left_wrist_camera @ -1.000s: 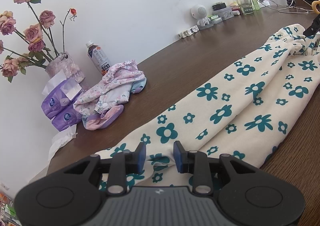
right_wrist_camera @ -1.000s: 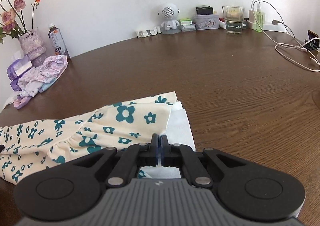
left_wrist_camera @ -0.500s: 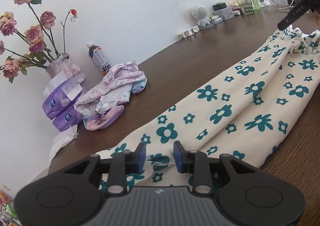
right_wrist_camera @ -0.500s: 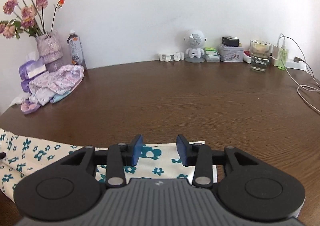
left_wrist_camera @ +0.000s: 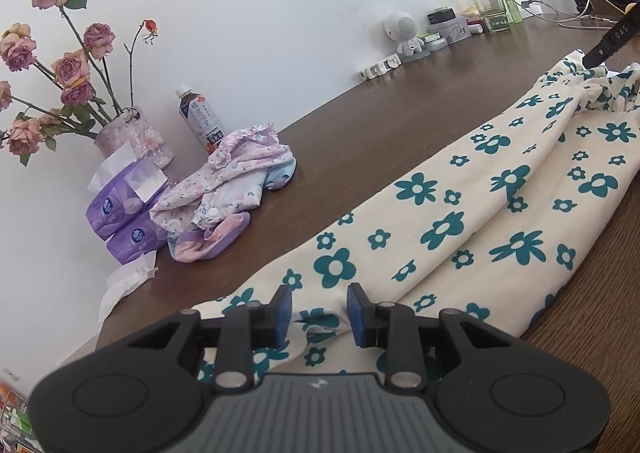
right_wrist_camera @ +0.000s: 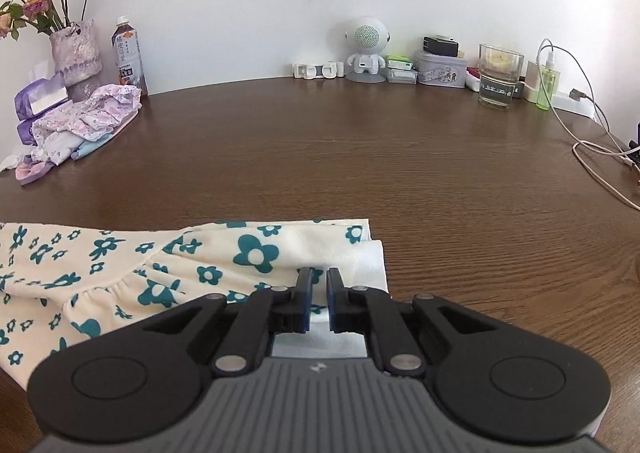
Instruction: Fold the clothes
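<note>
folded clothes pile point(left_wrist_camera: 224, 189) — near flower vase point(left_wrist_camera: 134, 137)

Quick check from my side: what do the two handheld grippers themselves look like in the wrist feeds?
Both match. The left gripper and right gripper have black linkage arms with silver pivot pins, blue pads on the fingers, round black discs either side, and a ribbed grey body bearing a small logo. No hands or sleeves show.
</note>
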